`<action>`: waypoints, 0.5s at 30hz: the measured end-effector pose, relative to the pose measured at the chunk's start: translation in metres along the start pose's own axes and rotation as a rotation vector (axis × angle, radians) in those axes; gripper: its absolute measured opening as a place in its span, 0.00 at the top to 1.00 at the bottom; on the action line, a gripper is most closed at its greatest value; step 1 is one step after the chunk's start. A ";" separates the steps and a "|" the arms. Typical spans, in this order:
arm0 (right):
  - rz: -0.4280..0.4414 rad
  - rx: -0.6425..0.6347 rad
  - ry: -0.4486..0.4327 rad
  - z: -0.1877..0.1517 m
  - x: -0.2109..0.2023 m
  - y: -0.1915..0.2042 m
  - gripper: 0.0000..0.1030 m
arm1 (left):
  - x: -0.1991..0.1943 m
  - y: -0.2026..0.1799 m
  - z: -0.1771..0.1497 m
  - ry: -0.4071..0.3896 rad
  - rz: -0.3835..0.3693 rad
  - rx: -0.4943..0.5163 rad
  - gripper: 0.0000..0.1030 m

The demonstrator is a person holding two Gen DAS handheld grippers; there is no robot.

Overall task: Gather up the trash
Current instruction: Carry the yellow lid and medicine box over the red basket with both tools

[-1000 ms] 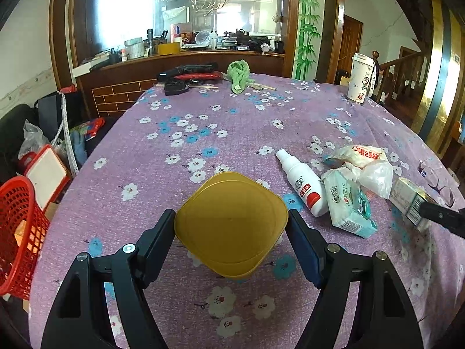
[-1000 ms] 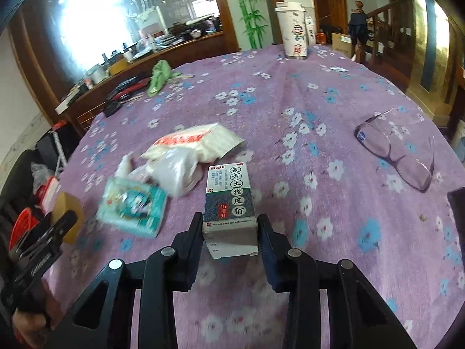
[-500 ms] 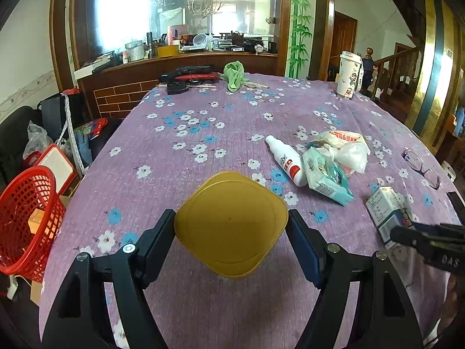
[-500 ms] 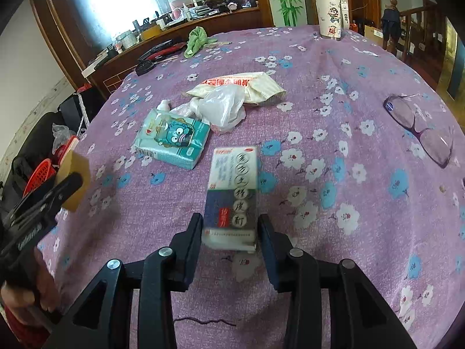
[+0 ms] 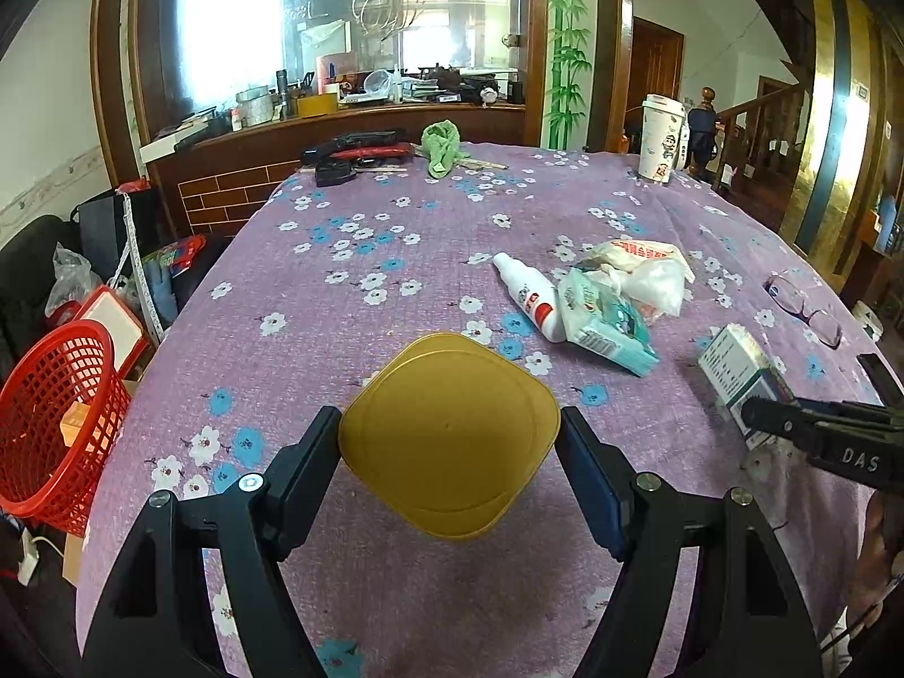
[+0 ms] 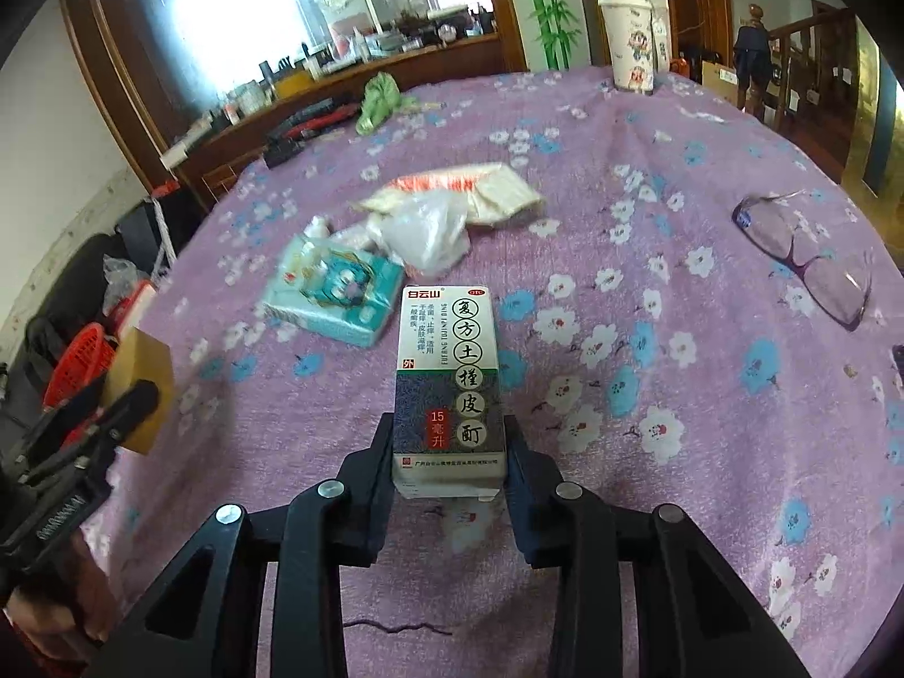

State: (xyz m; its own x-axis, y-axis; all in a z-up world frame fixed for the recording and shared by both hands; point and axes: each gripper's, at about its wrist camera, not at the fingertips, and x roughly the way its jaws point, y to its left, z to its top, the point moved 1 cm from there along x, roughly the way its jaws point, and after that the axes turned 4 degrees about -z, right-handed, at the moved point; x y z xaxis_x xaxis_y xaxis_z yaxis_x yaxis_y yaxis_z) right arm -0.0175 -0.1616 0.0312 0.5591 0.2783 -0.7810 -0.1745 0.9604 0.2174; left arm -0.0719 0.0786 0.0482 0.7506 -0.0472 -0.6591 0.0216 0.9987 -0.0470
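Observation:
My left gripper (image 5: pixel 449 440) is shut on a yellow box (image 5: pixel 449 435) and holds it above the purple flowered tablecloth (image 5: pixel 350 237). My right gripper (image 6: pixel 449 440) is shut on a white and dark medicine box (image 6: pixel 446 378), lifted off the table; it also shows in the left wrist view (image 5: pixel 740 373). On the table lie a white bottle (image 5: pixel 528 296), a teal tissue pack (image 5: pixel 607 322) and crumpled plastic wrappers (image 5: pixel 644 271). A red mesh basket (image 5: pixel 53 412) stands beside the table's left edge, on the floor.
Eyeglasses (image 6: pixel 802 254) lie at the right. A paper cup (image 5: pixel 658 138) stands at the far right. A green cloth (image 5: pixel 443 147) and dark tools (image 5: pixel 353 152) lie at the far edge. Bags and clutter sit on the floor at the left.
Both grippers have pulled back and up from the table, each still holding its box. The medicine box has been lifted off the cloth.

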 end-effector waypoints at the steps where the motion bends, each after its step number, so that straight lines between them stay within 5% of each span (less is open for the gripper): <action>1: 0.015 0.001 -0.009 0.000 -0.003 0.002 0.65 | -0.001 -0.001 0.000 -0.001 -0.001 0.001 0.27; 15: 0.076 -0.051 -0.047 -0.015 -0.016 0.023 0.64 | -0.013 -0.011 -0.006 -0.001 0.010 0.022 0.27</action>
State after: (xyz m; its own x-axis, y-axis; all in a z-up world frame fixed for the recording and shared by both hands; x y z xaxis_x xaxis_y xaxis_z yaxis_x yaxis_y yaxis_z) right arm -0.0430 -0.1443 0.0398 0.5799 0.3522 -0.7346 -0.2585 0.9347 0.2441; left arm -0.0859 0.0676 0.0522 0.7515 -0.0371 -0.6586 0.0281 0.9993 -0.0242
